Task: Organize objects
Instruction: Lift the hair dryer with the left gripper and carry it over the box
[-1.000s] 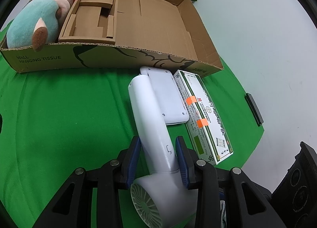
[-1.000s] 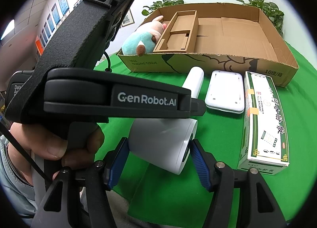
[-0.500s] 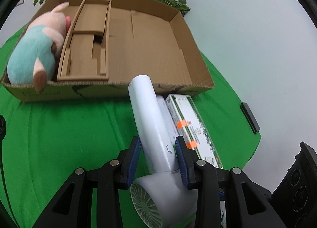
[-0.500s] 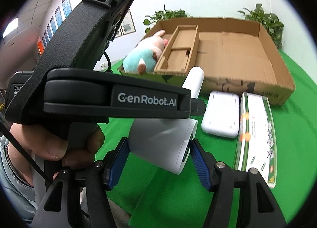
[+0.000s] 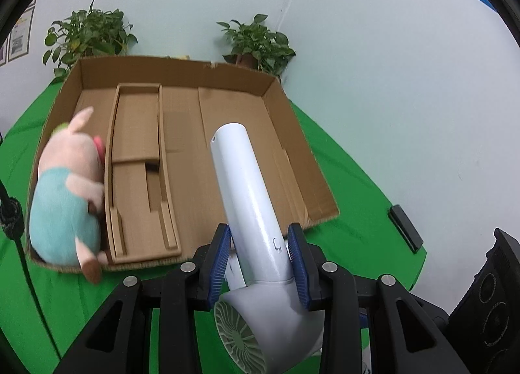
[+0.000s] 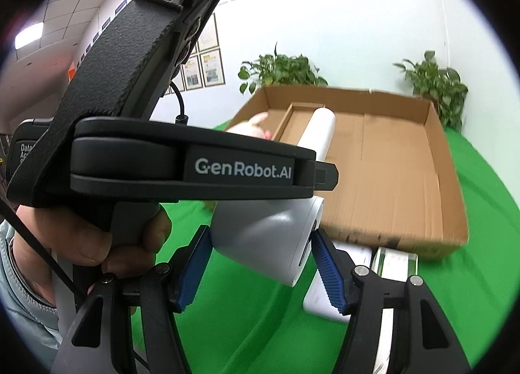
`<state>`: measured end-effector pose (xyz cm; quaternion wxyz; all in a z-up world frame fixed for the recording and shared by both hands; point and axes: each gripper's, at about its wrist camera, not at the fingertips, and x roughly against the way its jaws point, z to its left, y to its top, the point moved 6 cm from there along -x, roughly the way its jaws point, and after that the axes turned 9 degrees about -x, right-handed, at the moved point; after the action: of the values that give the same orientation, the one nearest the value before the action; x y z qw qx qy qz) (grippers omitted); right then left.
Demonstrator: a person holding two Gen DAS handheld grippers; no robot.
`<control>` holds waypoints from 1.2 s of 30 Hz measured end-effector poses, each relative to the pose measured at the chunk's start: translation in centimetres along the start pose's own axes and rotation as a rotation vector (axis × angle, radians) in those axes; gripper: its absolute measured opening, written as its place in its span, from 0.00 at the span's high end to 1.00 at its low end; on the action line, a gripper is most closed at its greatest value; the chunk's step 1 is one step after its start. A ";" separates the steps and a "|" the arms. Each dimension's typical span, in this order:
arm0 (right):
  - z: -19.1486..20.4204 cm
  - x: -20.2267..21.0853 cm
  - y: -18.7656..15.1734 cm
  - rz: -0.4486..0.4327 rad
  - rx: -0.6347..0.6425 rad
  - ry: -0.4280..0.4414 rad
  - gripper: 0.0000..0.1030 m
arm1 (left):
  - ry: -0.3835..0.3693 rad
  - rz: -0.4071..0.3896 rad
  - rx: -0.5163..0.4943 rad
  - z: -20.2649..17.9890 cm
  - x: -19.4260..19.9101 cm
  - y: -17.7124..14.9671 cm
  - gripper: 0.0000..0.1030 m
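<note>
The left gripper is pinching the handle of the white hair dryer, holding it above the near edge of the cardboard box, while the right gripper is bracketing the dryer's barrel with its blue pads, though contact there cannot be confirmed. A plush toy is lying at the box's left edge beside a cardboard insert. Likely risks: the smooth handle may be pivoting between the pads under the heavy barrel, or the handle tip may be catching the insert during lowering.
</note>
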<state>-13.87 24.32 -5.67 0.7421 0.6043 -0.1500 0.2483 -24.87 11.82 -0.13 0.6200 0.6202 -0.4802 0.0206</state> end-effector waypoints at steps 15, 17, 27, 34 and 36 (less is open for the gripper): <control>-3.1 -4.6 6.7 -0.006 0.041 0.028 0.40 | 0.050 -0.025 -0.022 4.0 -3.6 8.8 0.68; -3.8 -5.8 6.8 0.016 0.029 0.039 0.40 | 0.051 -0.001 -0.005 5.0 -5.2 9.0 0.68; -7.3 -10.9 4.5 0.141 -0.060 0.082 0.40 | 0.066 0.127 0.043 8.3 -13.3 6.7 0.68; -8.5 -12.3 2.8 0.201 -0.101 0.097 0.40 | 0.080 0.193 0.049 9.3 -16.6 5.4 0.68; -8.7 -12.6 2.5 0.214 -0.108 0.098 0.40 | 0.080 0.209 0.053 9.5 -17.1 5.0 0.67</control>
<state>-26.45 30.81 -12.14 0.7492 0.5310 -0.1903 0.3470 -42.65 15.24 -9.20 0.6166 0.5817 -0.5162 0.1224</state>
